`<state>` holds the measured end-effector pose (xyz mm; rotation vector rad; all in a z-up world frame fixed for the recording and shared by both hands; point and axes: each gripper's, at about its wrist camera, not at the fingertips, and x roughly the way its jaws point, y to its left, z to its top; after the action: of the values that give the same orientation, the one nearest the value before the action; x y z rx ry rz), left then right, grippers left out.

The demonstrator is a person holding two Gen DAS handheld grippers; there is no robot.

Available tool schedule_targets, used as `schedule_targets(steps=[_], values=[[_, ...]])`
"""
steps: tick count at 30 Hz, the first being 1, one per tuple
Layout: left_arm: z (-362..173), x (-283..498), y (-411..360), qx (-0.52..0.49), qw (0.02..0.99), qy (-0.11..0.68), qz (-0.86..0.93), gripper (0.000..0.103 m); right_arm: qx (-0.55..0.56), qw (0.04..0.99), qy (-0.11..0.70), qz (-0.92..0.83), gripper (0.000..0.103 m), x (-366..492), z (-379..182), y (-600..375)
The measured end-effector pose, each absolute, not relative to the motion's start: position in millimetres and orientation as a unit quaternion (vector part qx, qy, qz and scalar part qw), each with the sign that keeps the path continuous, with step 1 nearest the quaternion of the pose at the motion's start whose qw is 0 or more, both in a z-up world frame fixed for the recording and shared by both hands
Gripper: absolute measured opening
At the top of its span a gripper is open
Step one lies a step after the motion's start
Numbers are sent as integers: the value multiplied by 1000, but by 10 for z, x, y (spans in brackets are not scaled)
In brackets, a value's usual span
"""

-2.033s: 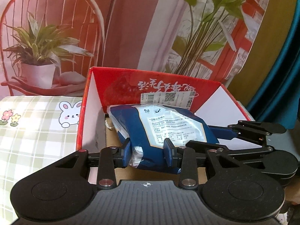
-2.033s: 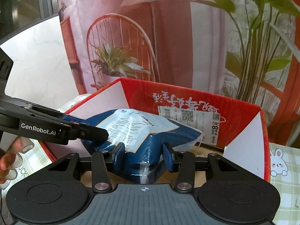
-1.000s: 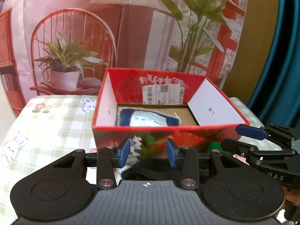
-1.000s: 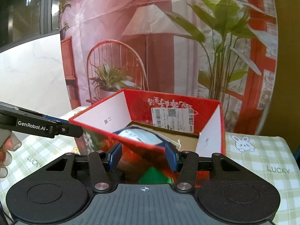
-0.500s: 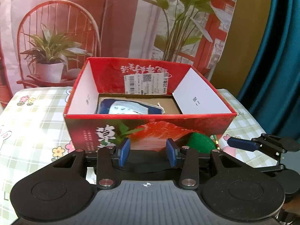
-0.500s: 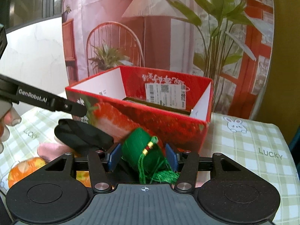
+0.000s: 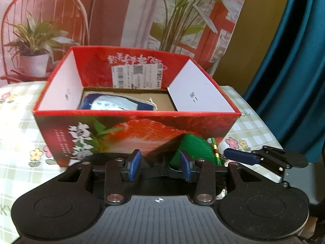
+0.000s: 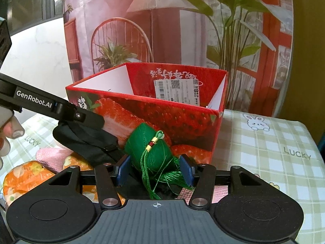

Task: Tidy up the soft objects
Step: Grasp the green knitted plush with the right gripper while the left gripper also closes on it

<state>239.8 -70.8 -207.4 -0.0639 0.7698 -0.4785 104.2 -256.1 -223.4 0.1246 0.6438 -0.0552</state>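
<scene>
A red strawberry-print box (image 7: 130, 136) (image 8: 162, 113) stands open on the checked tablecloth. A blue packet (image 7: 115, 103) lies flat inside it. In front of the box rests a green pouch (image 8: 150, 148) (image 7: 193, 148) with a tassel. My right gripper (image 8: 155, 170) (image 7: 239, 155) is open, its pads on either side of the pouch without pressing it. My left gripper (image 7: 160, 163) (image 8: 95, 120) is open just left of the pouch and low before the box wall, over a black fabric piece (image 8: 87, 142).
A pink cloth (image 8: 52, 154) and an orange floral fabric (image 8: 20, 177) lie left of the black piece. A person's fingers (image 8: 8, 130) show at the left edge. A printed backdrop stands behind the box; a blue curtain (image 7: 294, 71) hangs right.
Both grippers let go of the blue packet inside the box, drew back and sank in front of it. The green pouch has come between the right gripper's fingers.
</scene>
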Motion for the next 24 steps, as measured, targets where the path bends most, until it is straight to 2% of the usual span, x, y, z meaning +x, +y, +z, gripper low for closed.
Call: schedule_targets(steps=[12,15,18,24], values=[[-2305,2675,-952,-83,871,400,-273,45,94,940,329,-15,47,1176,-2439,-2619],[-2328,2756,-950,-109,867,395,-284,52,99,939,329,-18,46,1207,-2465,-2628],[-2364,2811,-943,-134,861,393,-294,52,106,939,327,-12,46,1217,-2488,-2643],[-2400,2792,-998,-128,857,391,-311,51,110,938,329,-8,44,1253,-2472,-2606]])
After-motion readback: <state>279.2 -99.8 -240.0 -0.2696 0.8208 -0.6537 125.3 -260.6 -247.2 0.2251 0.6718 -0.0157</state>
